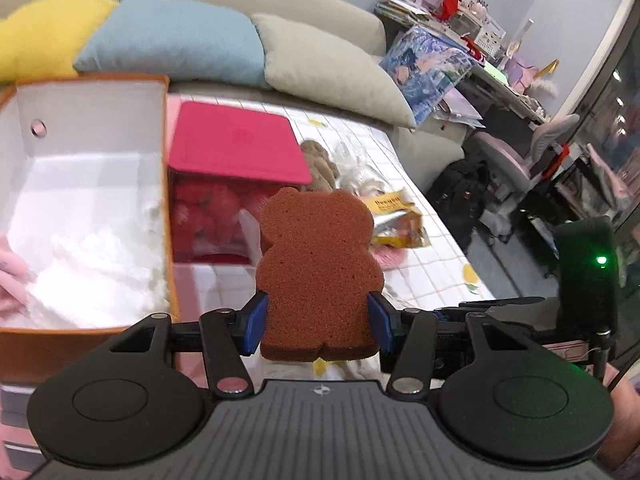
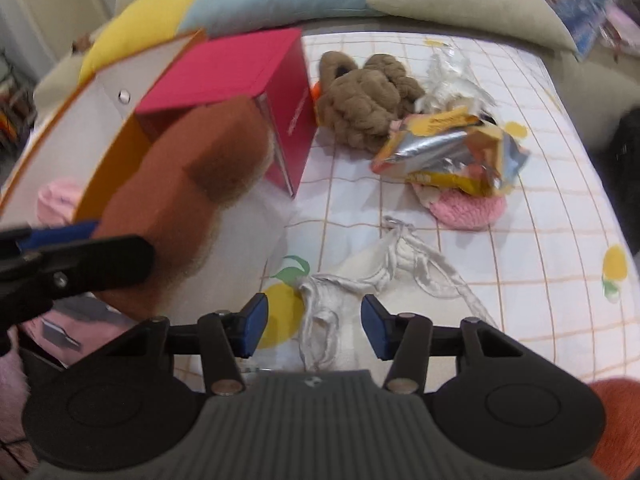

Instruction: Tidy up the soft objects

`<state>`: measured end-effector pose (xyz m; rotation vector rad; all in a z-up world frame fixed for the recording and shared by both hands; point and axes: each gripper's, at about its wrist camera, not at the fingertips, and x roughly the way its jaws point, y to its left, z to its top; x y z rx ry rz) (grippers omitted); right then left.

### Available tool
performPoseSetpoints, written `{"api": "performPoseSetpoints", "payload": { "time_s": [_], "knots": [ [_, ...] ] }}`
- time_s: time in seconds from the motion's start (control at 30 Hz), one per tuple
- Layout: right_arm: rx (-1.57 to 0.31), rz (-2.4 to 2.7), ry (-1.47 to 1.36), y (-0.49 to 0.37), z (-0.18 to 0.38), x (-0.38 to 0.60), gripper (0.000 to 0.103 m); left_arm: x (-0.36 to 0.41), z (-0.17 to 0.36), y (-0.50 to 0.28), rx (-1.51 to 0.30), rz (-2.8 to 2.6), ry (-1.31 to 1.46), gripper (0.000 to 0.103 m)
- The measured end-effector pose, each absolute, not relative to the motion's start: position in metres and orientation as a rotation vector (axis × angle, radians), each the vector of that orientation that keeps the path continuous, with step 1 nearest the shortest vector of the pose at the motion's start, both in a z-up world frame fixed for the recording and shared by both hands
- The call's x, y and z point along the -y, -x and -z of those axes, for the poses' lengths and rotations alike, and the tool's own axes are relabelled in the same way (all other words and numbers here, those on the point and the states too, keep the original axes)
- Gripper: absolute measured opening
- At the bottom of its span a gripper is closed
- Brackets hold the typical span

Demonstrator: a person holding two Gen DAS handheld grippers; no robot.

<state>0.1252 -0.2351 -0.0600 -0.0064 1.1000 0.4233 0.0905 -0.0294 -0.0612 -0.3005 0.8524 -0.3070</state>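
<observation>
Left fingers [image 1: 256, 320] clamped on both flanks of sponge [image 1: 318, 272], upright in left gripper [image 1: 318, 322], raised just right of box [image 1: 86, 324], probably for dropping in beside white padding [image 1: 92, 264]. Right gripper [image 2: 314, 326] apart, pads astride but not pressing grey cloth [image 2: 320, 320], lying well right of box, likely next pick.

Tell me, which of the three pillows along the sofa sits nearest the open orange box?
The yellow pillow, at the left end of the row, directly behind the orange box. The light blue pillow comes next, and the beige pillow lies farthest to the right.
</observation>
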Motion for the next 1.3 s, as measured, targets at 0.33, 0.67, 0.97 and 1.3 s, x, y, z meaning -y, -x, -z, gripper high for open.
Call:
{"api": "performPoseSetpoints", "payload": {
  "time_s": [0.33, 0.67, 0.97, 1.3],
  "knots": [
    [-1.082, -0.262, -0.154, -0.125, 0.054, 0.27, 0.052, 0.072, 0.093, -0.099, -0.937, 0.405, 0.068, 0.061],
    [-1.2, -0.385, -0.331, -0.132, 0.075, 0.261, 0.065, 0.078, 0.105, -0.095, -0.885, 0.469, 0.103, 0.061],
    [-1.183, -0.402, -0.416, -0.129, 0.073, 0.265, 0.04, 0.078, 0.099, -0.095, -0.919, 0.449, 0.063, 0.077],
    [-1.142, -0.28, -0.341, -0.125, 0.053, 0.291, 0.038, 0.067, 0.102, -0.103, -0.948, 0.321, 0.084, 0.074]
  ]
}}
